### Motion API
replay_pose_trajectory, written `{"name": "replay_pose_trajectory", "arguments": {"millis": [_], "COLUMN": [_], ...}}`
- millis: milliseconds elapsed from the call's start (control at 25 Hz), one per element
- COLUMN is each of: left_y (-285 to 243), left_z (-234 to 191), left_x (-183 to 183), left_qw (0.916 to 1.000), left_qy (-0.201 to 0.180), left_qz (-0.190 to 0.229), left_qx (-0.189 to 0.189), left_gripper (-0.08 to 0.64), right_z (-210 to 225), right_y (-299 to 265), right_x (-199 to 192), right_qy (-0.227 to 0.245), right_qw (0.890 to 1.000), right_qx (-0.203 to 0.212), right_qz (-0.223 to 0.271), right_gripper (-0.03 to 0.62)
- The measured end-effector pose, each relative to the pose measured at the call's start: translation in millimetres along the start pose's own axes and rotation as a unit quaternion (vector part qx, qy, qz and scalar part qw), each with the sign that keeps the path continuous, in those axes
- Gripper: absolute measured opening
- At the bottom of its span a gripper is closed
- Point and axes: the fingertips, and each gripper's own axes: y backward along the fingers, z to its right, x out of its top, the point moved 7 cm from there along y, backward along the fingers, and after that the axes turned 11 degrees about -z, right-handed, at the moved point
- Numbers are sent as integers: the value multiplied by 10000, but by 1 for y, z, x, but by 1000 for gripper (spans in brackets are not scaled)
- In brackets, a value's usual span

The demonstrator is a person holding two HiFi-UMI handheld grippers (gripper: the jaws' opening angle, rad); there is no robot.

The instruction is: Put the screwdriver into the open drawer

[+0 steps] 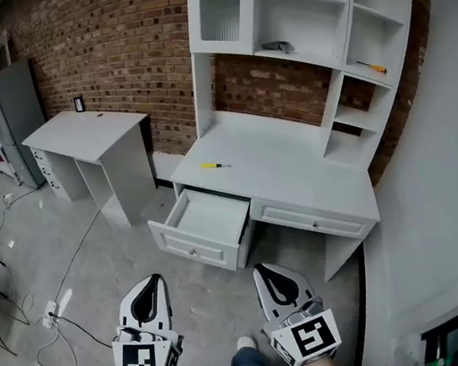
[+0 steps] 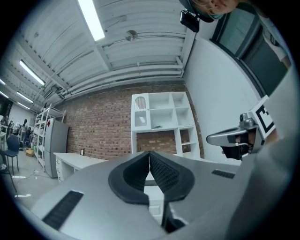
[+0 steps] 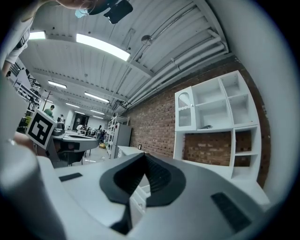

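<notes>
Left claw (image 1: 152,282), right claw (image 1: 265,271): both closed, empty, each bearing a square-marker cube. Screwdriver (image 1: 215,165): yellow handle, lying on the white desk (image 1: 295,169), well ahead of both claws, beyond the open drawer (image 1: 205,223). Concrete floor (image 1: 213,307) separates claws from drawer front.

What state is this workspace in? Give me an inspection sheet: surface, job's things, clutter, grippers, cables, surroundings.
Surface: white desk top, under a white shelf unit.
Job's things: yellow screwdriver lying on the desk top; open drawer below it, nothing seen inside.
Clutter: second screwdriver on a right-hand shelf; grey item on a middle shelf.
Grippers: left gripper and right gripper both shut, empty, short of the desk.
Cables: loose cables and a power strip on the floor, left.
Surroundings: brick wall, second white desk, grey cabinet.
</notes>
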Motion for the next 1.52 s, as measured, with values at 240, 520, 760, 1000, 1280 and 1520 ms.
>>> {"name": "replay_pose_trajectory", "arguments": {"millis": [240, 520, 760, 1000, 1280, 1520], "left_y": [-103, -186, -227, -277, -352, -410], "left_z": [-13, -31, -48, -80, -136, -184], "left_x": [15, 31, 22, 9, 5, -4], "left_qw": [9998, 9988, 9976, 9976, 9992, 9981], "left_qy": [35, 59, 424, 542, 280, 308], "left_qz": [90, 161, -184, -275, -255, -524], "left_qx": [195, 459, 515, 317, 83, 7], "left_gripper": [15, 15, 14, 14, 14, 14], "right_z": [71, 134, 154, 167, 190, 213], "right_y": [-88, -166, -211, -266, -360, -457], "right_x": [10, 25, 15, 3, -5, -21], "right_qy": [119, 237, 207, -43, 61, 319], "right_qw": [9996, 9987, 9979, 9979, 9970, 9893], "right_qx": [229, 429, 615, 632, 366, 604], "right_qz": [124, 138, 2, -145, -677, -1289], "right_gripper": [10, 11, 11, 11, 28, 164]}}
